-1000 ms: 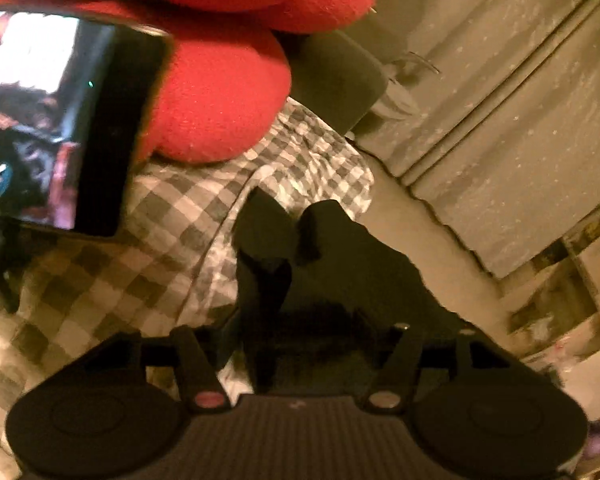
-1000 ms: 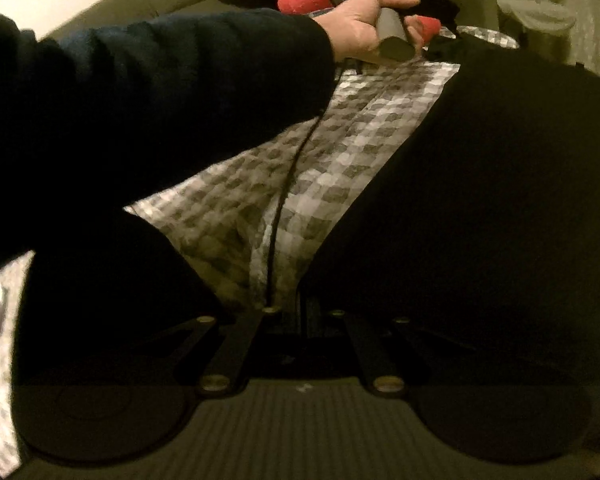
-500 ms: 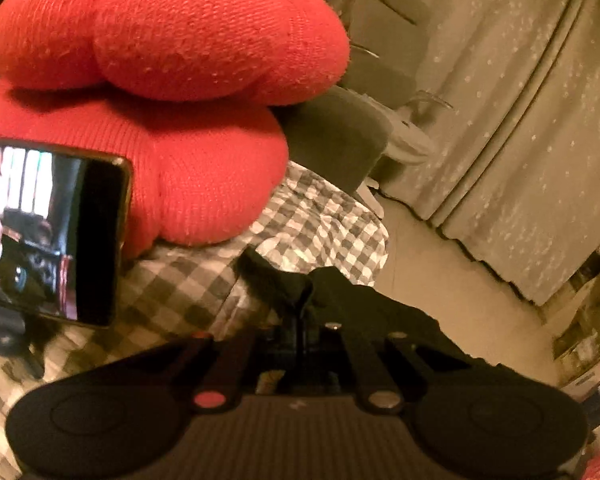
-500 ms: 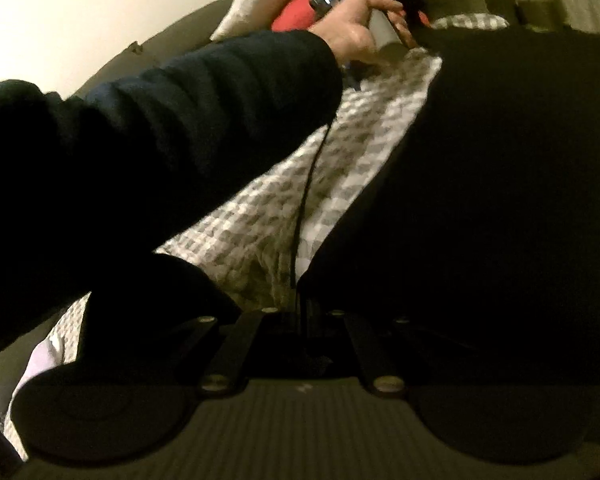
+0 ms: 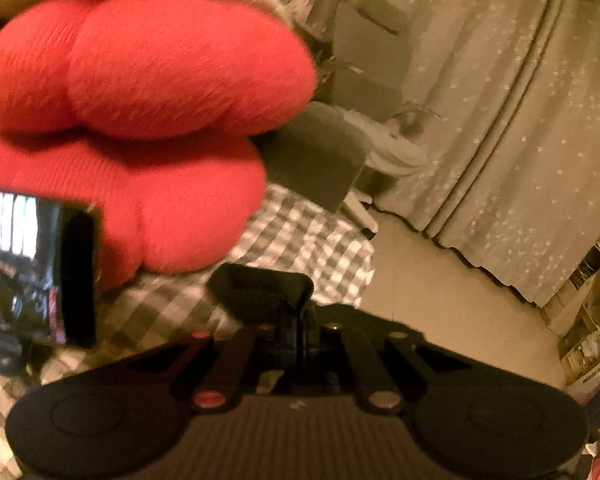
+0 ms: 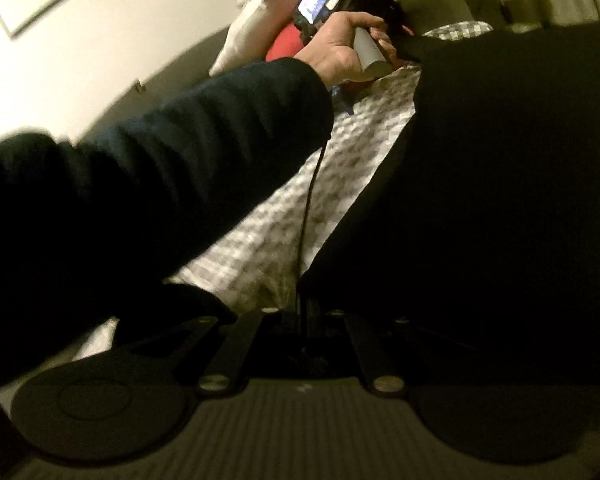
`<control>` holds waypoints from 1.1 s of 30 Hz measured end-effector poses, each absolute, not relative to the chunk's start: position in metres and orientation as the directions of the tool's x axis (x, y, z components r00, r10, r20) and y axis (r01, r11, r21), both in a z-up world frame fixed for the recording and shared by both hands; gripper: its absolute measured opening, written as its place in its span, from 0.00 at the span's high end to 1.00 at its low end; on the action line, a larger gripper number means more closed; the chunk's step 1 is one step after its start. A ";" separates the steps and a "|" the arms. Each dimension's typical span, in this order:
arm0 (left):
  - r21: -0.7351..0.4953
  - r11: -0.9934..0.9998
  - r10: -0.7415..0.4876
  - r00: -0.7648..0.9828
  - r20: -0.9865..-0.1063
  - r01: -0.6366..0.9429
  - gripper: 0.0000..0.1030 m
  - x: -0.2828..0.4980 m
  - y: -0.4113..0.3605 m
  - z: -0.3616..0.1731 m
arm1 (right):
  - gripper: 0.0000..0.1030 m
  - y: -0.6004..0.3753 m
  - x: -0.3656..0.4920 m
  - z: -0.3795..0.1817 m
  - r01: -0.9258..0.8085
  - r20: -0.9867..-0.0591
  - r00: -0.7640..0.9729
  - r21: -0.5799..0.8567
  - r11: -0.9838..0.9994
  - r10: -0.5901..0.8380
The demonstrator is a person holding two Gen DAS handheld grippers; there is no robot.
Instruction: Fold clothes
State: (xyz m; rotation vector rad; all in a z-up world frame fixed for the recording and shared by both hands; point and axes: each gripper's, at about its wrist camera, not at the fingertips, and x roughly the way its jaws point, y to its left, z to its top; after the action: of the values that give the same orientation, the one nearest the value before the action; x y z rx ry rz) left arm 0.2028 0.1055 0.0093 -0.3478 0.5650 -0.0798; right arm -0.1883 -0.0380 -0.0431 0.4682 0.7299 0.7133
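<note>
A black garment [image 6: 480, 200] is spread over a grey-and-white checked sheet [image 6: 352, 152] and fills the right half of the right wrist view. My right gripper [image 6: 300, 320] is shut on its near edge, which is lost in the dark. In the left wrist view, my left gripper [image 5: 300, 320] is shut on a far corner of the black garment [image 5: 260, 288], and the pinched cloth stands up just above the checked sheet [image 5: 300, 236]. From the right wrist view, a hand [image 6: 340, 52] on a dark sleeve [image 6: 160, 168] grips the left gripper's handle.
A big red knitted cushion [image 5: 140, 112] lies close ahead of the left gripper. A lit phone screen [image 5: 24, 264] is mounted at its left. A grey chair [image 5: 316, 160], pale curtains [image 5: 500, 140] and bare floor [image 5: 440, 288] are to the right. A white pillow [image 6: 256, 28] rests by the wall.
My left gripper closed on the garment's corner and rose with it, and the cushion dropped lower in view. The right gripper tilted upward, still holding the near edge.
</note>
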 end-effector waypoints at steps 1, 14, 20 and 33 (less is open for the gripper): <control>-0.320 0.947 -0.166 0.846 -0.507 -0.007 0.98 0.202 0.099 0.013 | 0.97 -0.042 -0.188 -0.044 -0.405 -0.436 0.533 0.621 0.671 0.725; -0.021 0.977 -0.200 0.871 -0.448 0.213 0.98 0.207 0.001 0.040 | 0.97 -0.086 -0.202 -0.041 -0.307 -0.434 0.584 0.664 0.682 0.686; 0.118 0.952 -0.198 0.863 -0.465 0.282 0.98 0.211 -0.052 0.034 | 0.97 -0.104 -0.211 -0.045 -0.248 -0.456 0.622 0.657 0.712 0.637; 0.308 0.887 -0.154 0.849 -0.505 0.344 0.98 0.205 -0.136 0.002 | 0.97 -0.125 -0.213 -0.063 -0.075 -0.537 0.653 0.656 0.751 0.533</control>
State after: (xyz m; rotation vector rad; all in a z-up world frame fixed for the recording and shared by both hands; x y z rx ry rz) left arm 0.2053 -0.1356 0.0020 0.4028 0.4914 -0.2699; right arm -0.2125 -0.1250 -0.0632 0.6402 0.7912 0.3728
